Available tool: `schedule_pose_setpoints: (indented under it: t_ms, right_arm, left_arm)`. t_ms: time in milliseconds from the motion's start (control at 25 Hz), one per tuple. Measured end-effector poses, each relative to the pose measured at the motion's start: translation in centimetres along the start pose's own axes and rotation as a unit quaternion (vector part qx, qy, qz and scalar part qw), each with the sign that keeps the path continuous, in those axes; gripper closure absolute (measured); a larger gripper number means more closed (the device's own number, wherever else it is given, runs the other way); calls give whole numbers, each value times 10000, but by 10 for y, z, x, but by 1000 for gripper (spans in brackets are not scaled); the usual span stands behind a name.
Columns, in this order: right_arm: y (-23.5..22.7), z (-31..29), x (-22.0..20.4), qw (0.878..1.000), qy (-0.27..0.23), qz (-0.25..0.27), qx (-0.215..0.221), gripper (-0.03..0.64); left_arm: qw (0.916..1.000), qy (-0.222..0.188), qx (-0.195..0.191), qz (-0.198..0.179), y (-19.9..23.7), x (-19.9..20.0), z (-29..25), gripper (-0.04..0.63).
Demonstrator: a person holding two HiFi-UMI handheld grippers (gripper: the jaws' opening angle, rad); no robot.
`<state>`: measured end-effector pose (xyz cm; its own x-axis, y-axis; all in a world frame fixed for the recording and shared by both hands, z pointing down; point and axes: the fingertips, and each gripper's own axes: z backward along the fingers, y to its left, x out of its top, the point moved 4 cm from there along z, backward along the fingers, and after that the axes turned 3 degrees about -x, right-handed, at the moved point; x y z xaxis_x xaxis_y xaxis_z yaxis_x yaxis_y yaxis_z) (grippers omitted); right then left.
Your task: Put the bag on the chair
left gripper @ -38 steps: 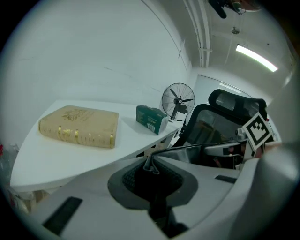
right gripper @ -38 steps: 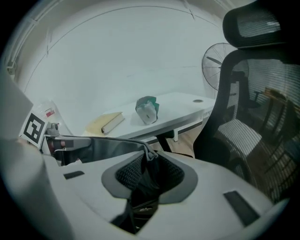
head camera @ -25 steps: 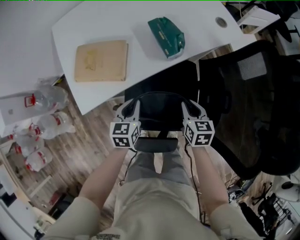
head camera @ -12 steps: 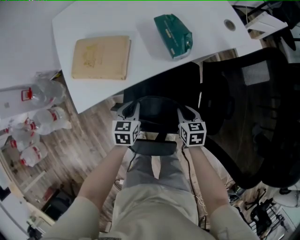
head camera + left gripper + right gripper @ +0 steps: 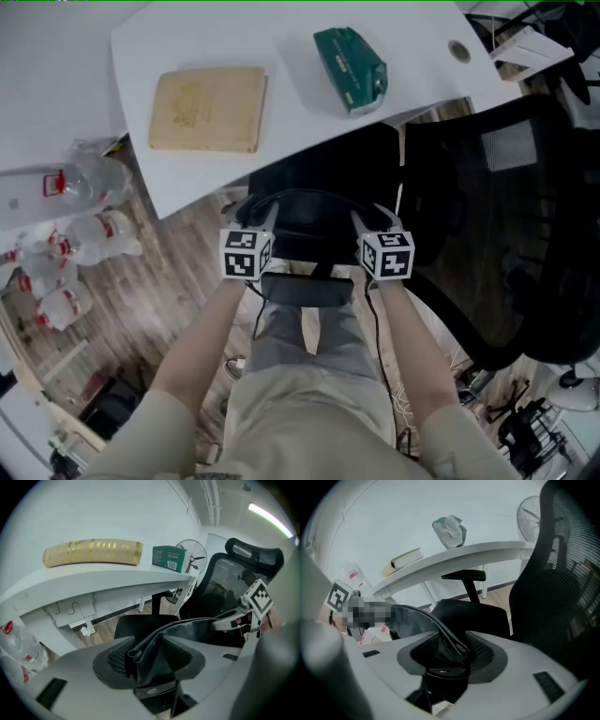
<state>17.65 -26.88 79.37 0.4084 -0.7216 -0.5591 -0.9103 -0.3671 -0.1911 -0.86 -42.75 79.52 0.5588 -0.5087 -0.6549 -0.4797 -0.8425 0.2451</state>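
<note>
A black bag [image 5: 307, 242] hangs between my two grippers over the seat [image 5: 323, 173] of a black mesh office chair [image 5: 506, 216]. The left gripper [image 5: 263, 217] has the bag's folded rim [image 5: 154, 644] between its jaws, which are opening, and the pads stand off the fabric. The right gripper [image 5: 367, 219] is opening too, with the bag's strap edge [image 5: 451, 641] lying loose between its jaws. In the right gripper view the chair seat [image 5: 476, 611] lies just beyond the bag. Whether the bag's bottom rests on the seat is hidden.
A white desk [image 5: 281, 131] curves above the chair, carrying a tan book [image 5: 206, 108] and a green tissue pack [image 5: 349, 67]. Several plastic bottles [image 5: 66, 253] lie on the wooden floor at the left. The chair's armrest [image 5: 464, 576] stands under the desk edge.
Both grippers have edged forward toward the chair seat with the bag between them. The cubes sit a little higher in the head view.
</note>
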Motion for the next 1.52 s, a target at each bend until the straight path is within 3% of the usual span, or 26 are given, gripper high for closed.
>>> schedule_pose_setpoints:
  t_ms: [80, 200, 640, 800, 1120, 1280, 1520]
  right_arm:
    - [3, 6, 4, 10000, -13, 18, 15, 417]
    - [6, 17, 12, 10000, -86, -30, 14, 391]
    - [37, 89, 55, 9982, -586, 86, 31, 390]
    - [50, 124, 76, 9963, -843, 128, 76, 427]
    - [76, 202, 129, 9869, -1550, 368, 251, 493]
    - [88, 245, 157, 9771, -2064, 466, 214, 540]
    - [101, 304, 188, 9611, -2678, 572, 351, 554]
  left_arm:
    - [9997, 74, 61, -240, 1, -1, 8, 390]
    - [9989, 66, 162, -437, -1, 4, 23, 382]
    - [9980, -177, 451, -413, -9, 41, 93, 379]
    - [9975, -312, 432, -466, -15, 59, 123, 385]
    - [9934, -940, 318, -578, -33, 107, 185, 450]
    - [9895, -1237, 299, -686, -42, 132, 213, 488]
    - [9801, -1769, 199, -882, -66, 171, 252, 514]
